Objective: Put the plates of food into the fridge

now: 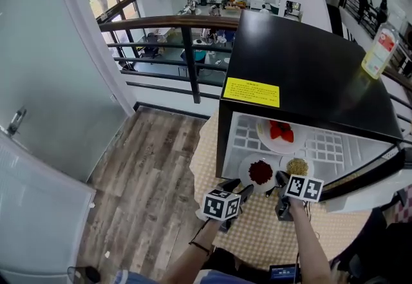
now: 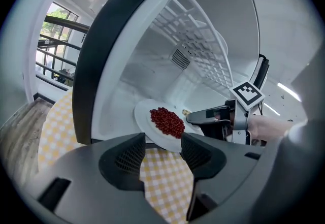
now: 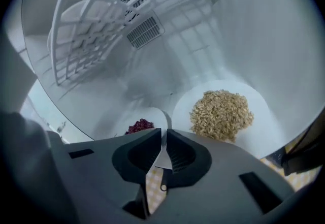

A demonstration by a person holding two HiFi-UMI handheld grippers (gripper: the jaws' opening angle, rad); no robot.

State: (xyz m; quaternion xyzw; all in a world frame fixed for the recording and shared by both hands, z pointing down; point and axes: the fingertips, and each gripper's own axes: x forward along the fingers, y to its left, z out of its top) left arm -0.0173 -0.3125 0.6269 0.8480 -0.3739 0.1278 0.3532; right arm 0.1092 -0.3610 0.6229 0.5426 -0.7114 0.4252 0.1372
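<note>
Already two plates sit low in the open fridge [image 1: 309, 64], so the loading step looks close to done.

At left, the left gripper [image 2: 162, 146] hangs released, its jaws standing wide and pressing on nothing. The near rim of the plate of red beans [image 2: 144, 119] lies just beyond their tips, at the front lip of the fridge floor, over the checked cloth [image 1: 257, 231].

Further right, the right gripper [image 3: 163, 139] is clenched on a thin white edge. I take this for the near rim of the plate of grain [image 3: 264, 111], which rests on the fridge floor beside the red one. Above both, a third plate [image 1: 262, 131] with red food sits on the wire shelf.

Next, I judge, the grain plate wants sliding a little deeper and letting go. The red plate needs a nudge inward so that the door can clear it.
</note>
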